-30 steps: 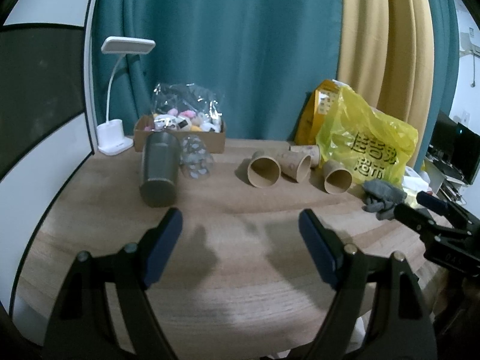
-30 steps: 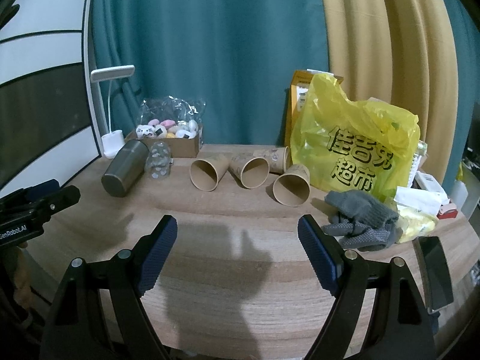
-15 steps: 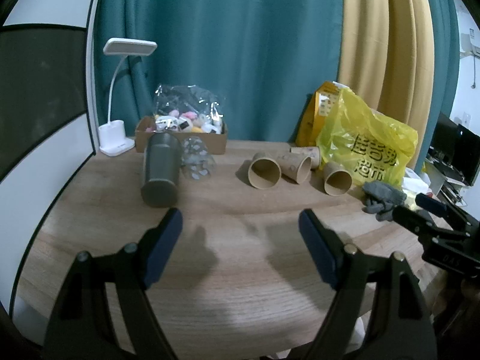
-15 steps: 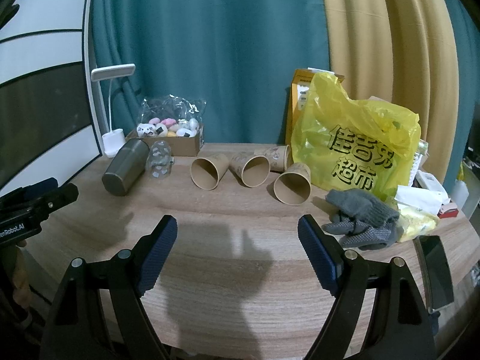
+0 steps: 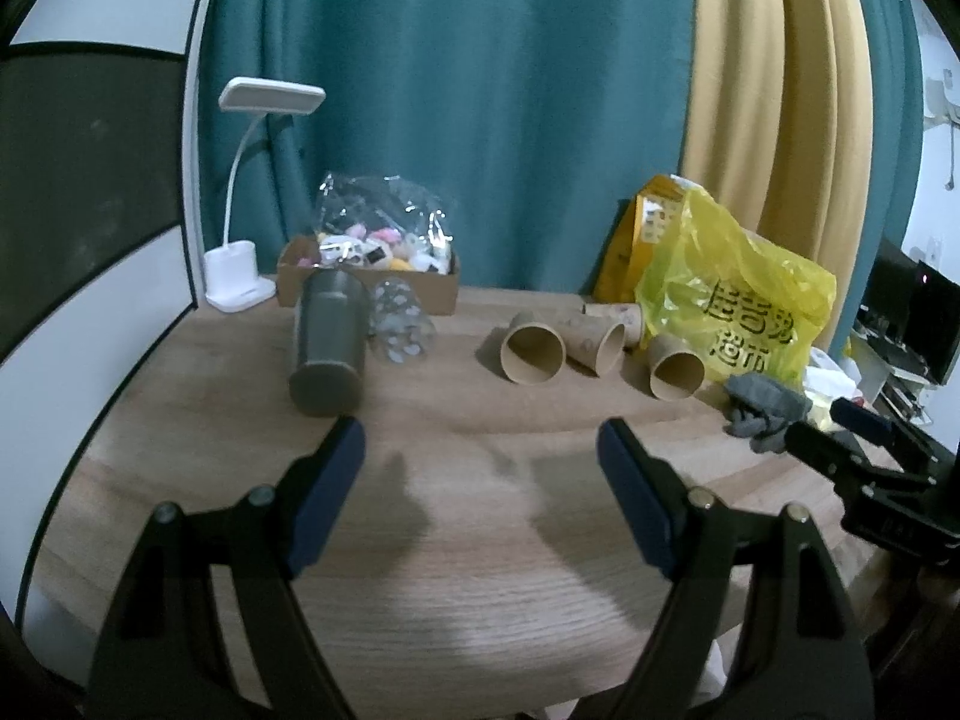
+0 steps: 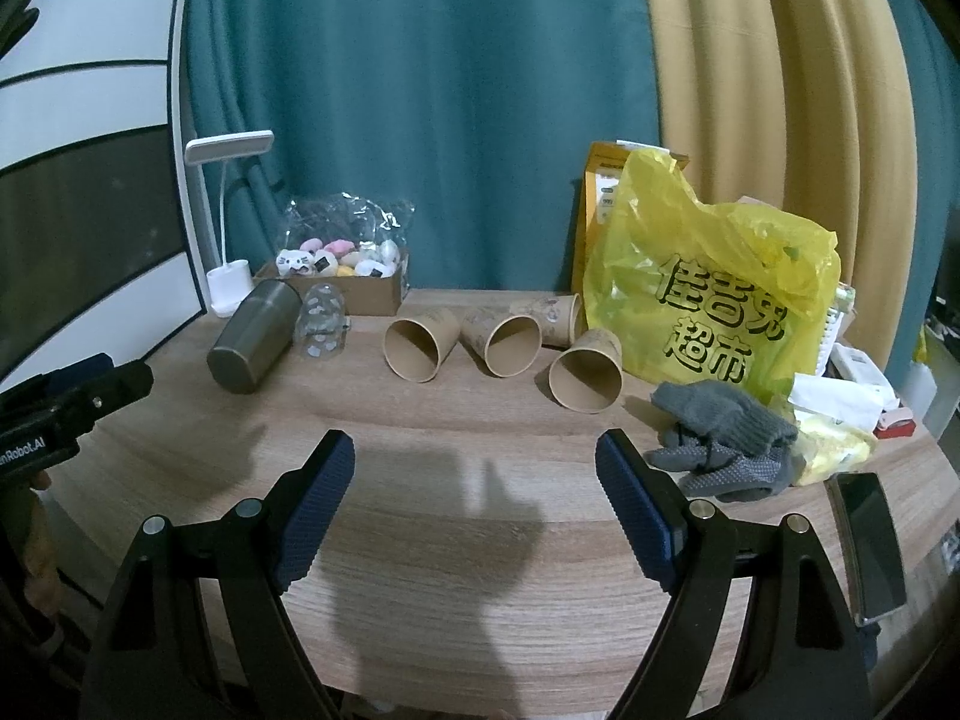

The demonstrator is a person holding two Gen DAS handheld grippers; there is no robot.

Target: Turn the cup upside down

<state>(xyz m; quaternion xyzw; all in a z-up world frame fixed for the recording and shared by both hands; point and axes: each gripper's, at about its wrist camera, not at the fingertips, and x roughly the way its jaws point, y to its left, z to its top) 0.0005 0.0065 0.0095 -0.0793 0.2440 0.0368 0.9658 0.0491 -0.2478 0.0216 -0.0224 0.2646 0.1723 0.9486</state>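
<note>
Our left gripper [image 5: 480, 444] sits at the bottom of its frame with the jaws spread wide and nothing between them, above bare wooden table [image 5: 468, 570]. Our right gripper [image 6: 474, 456] is equally wide open and empty, low in its own frame.

Beyond our right fingers, in the middle of the frame, three paper cups lie on their sides with mouths toward us: the left cup [image 6: 417, 342], the middle cup [image 6: 510, 342] just beside it, and the right cup [image 6: 585, 369] a little nearer us. A fourth cup [image 6: 555, 315] lies behind them, against the yellow plastic bag [image 6: 708, 294].

Left of centre lies a grey metal tumbler [image 6: 255, 336], with a clear patterned cup [image 6: 323, 321] beside it and a cardboard box [image 6: 360, 291] of small toys behind. Grey gloves [image 6: 720, 438] lie at right, a phone [image 6: 870, 546] at the lower right edge.
</note>
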